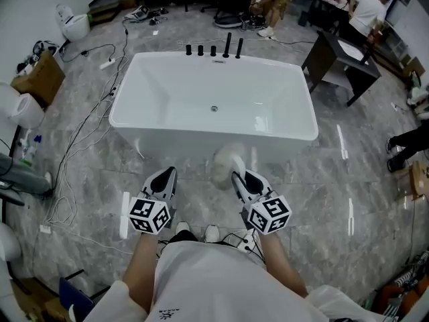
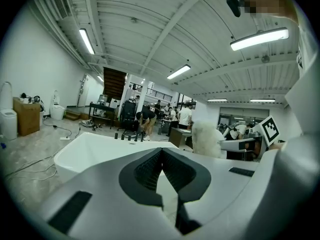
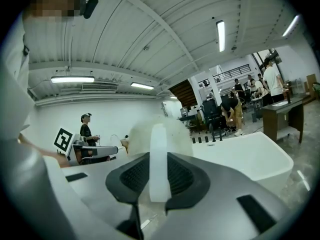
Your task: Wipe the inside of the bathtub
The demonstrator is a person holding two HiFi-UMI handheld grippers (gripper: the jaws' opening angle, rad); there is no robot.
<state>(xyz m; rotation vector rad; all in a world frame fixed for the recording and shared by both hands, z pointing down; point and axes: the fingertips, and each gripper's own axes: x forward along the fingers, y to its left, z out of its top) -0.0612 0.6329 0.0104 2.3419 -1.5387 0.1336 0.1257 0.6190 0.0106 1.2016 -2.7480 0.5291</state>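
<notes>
White duster (image 1: 226, 164) sits clamped by its handle (image 3: 159, 159) in my right fingers (image 3: 184, 177). My left fingers (image 2: 145, 170) are pressed together on nothing. Ahead of both lies the tub (image 1: 174, 92).

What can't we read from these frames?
- Fluffy wiper head: blurred in the head view; its handle partly covers it in the right gripper view.
- Bathtub floor: hidden behind the near rim in both gripper views.
- Drain: too small in the head view to tell open or plugged.
</notes>
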